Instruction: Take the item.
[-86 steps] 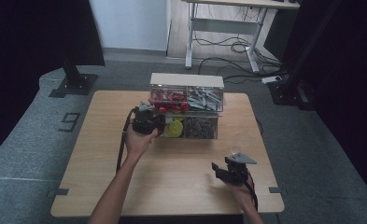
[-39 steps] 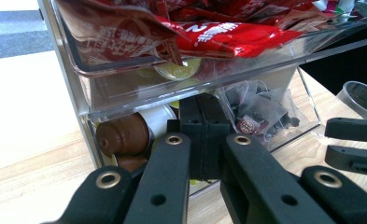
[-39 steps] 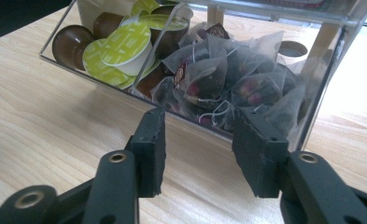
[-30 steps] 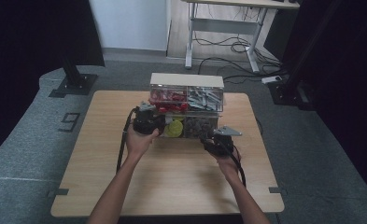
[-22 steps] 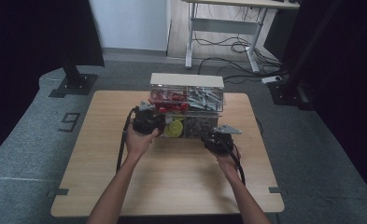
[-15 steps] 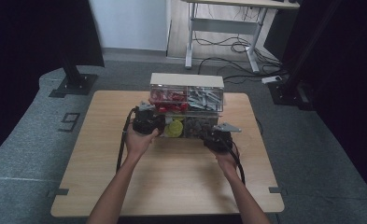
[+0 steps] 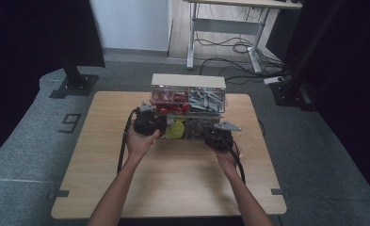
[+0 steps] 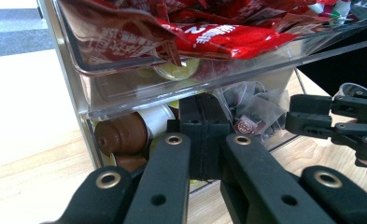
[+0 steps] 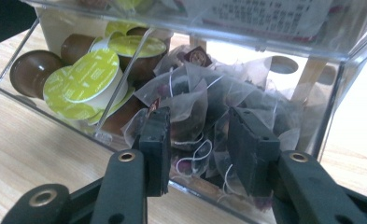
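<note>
Many crinkly translucent tea bags point(image 9: 190, 112)

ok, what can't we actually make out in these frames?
- High view: left gripper fingertips, hidden by its own body against the clear organizer.
- Left gripper view: whether the shut fingers pinch the drawer edge, blocked by the fingers.
- Right gripper view: whether the fingers touch the tea bags; clear wall between.

Right gripper point(image 9: 201, 149) fingers point(image 9: 155, 147) stand apart over the tea bags point(image 9: 195, 107); green-lidded capsules point(image 9: 85, 77) sit up-left of them.
</note>
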Demonstrator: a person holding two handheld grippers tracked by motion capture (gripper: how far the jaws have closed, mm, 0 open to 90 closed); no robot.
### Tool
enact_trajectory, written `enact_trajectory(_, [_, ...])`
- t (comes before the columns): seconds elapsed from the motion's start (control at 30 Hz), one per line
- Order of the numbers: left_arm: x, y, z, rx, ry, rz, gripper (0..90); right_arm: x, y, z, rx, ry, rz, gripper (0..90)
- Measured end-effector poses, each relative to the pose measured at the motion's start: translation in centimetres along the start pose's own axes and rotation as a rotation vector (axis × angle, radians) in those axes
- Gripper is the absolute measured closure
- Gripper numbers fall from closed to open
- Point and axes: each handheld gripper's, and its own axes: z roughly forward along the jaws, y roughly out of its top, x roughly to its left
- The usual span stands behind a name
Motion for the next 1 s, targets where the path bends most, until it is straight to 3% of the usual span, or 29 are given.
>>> enact_trajectory(0.13, [0.0,0.0,0.1,0.002,-0.003,0.002,90.0,-0.2,0.4,0.1,0.004,0.012,0.021,59.9])
enact_trajectory(0.73, [-0.1,-0.1,0.2,-0.002,-0.007,0.0,90.0,0.0,0.9,1.8,0.017,0.02,0.031,61.1])
enact_trajectory(1.0, [0.1,-0.1,0.0,-0.001,-0.004,-0.001,90.0,0.0,1.3,2.6,0.056,0.055,0.033,77.2])
